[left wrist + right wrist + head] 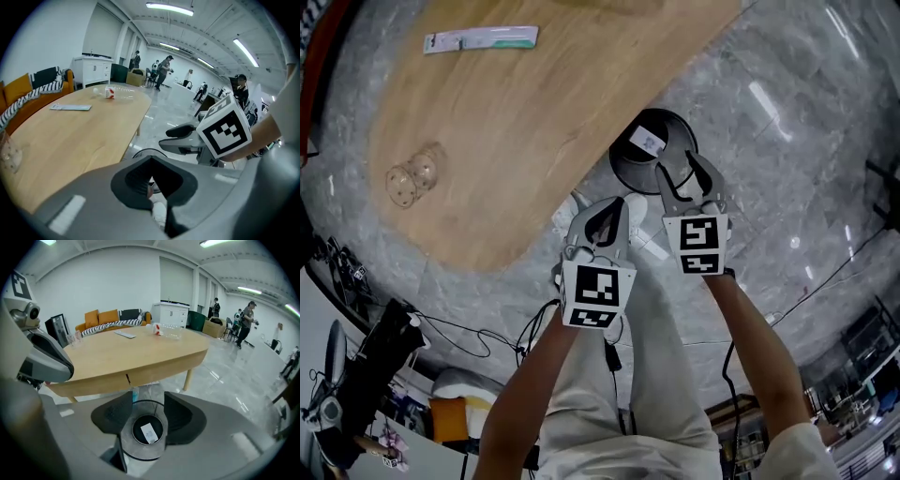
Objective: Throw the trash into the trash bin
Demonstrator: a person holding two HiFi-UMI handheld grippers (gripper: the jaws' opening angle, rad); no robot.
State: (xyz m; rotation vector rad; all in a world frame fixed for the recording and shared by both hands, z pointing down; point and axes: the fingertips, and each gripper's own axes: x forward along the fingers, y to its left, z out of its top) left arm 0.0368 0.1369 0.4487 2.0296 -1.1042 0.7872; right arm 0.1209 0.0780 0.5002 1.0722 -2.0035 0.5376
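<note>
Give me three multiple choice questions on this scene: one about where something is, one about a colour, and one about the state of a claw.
1. Where does the trash bin stand?
A. on the table top
B. on the floor beside the table
C. on a chair

2. What colour is the scrap of paper lying in the bin?
A. white
B. red
C. green

3. How is the right claw set?
A. shut on a bottle
B. shut on nothing
C. open

Answers:
1. B, because the head view shows the dark round bin on the grey floor just off the table's edge.
2. A, because the scrap shows white against the bin's dark inside.
3. C, because in the right gripper view its jaws stand apart, with the bin showing between them.
</note>
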